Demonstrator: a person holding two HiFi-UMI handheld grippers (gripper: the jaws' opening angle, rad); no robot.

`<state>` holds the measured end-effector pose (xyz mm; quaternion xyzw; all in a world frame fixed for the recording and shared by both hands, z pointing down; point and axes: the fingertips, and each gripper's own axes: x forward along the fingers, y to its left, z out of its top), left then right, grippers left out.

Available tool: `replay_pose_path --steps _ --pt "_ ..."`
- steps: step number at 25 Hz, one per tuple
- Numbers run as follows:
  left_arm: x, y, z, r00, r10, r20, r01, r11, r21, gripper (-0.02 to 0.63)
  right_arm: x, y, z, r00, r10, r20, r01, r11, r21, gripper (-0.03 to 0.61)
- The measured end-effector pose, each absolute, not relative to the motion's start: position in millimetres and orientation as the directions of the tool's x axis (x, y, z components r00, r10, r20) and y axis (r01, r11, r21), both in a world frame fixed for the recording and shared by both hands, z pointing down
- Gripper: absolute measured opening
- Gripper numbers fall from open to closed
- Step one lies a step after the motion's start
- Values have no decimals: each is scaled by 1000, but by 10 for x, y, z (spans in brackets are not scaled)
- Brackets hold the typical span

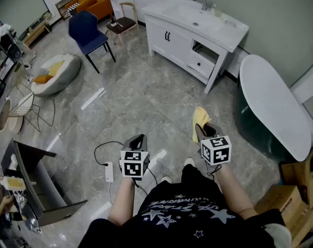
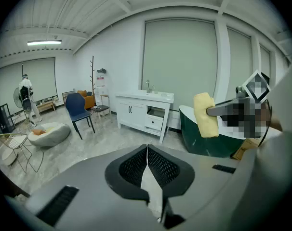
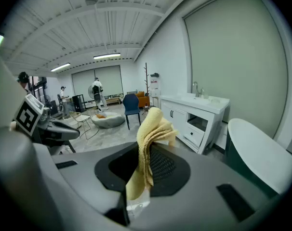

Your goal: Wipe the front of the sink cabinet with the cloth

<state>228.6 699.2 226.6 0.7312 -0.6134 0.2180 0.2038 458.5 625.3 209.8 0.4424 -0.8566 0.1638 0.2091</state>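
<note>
The right hand-held gripper (image 3: 147,163) has its jaws closed on a folded yellow cloth (image 3: 151,129). The cloth stands up out of the jaws and flops over at its top. To its left, the left hand-held gripper (image 2: 147,160) has its jaws pressed together with nothing between them. Both are held low in front of the person, above the grey marbled floor (image 1: 141,102).

Just left of the left hand-held gripper, a white power strip (image 1: 109,172) with a black cable lies on the floor. To the right of the right hand-held gripper is a dark green bathtub (image 1: 272,105) with a white rim.

The white sink cabinet (image 1: 180,43) stands well ahead of both hand-held grippers, against the wall and well apart from the cloth. Its front shows two doors on the left and an open recess above a drawer on the right, and a faucet (image 1: 204,0) rises from its top. A blue chair (image 1: 88,31) stands far ahead and to the left of the left hand-held gripper.
</note>
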Motion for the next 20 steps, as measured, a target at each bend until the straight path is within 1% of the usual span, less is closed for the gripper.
replay_pose_path --steps 4,10,15,20 --pt "2399 7030 2272 169 -815 555 -983 -183 29 23 4588 6228 2100 -529 -681 507 -820 564 -97 63" --pt "2153 7153 2452 124 -796 593 -992 -113 55 23 4418 6302 2206 -543 -651 531 -800 592 -93 63" --pt "2063 7333 2491 130 -788 602 -991 -119 58 23 4318 6328 2245 -546 -657 520 -807 578 -118 63" --pt "1927 7339 2567 111 -772 625 -994 -91 64 23 4314 6095 2286 -542 -665 515 -817 560 -137 63"
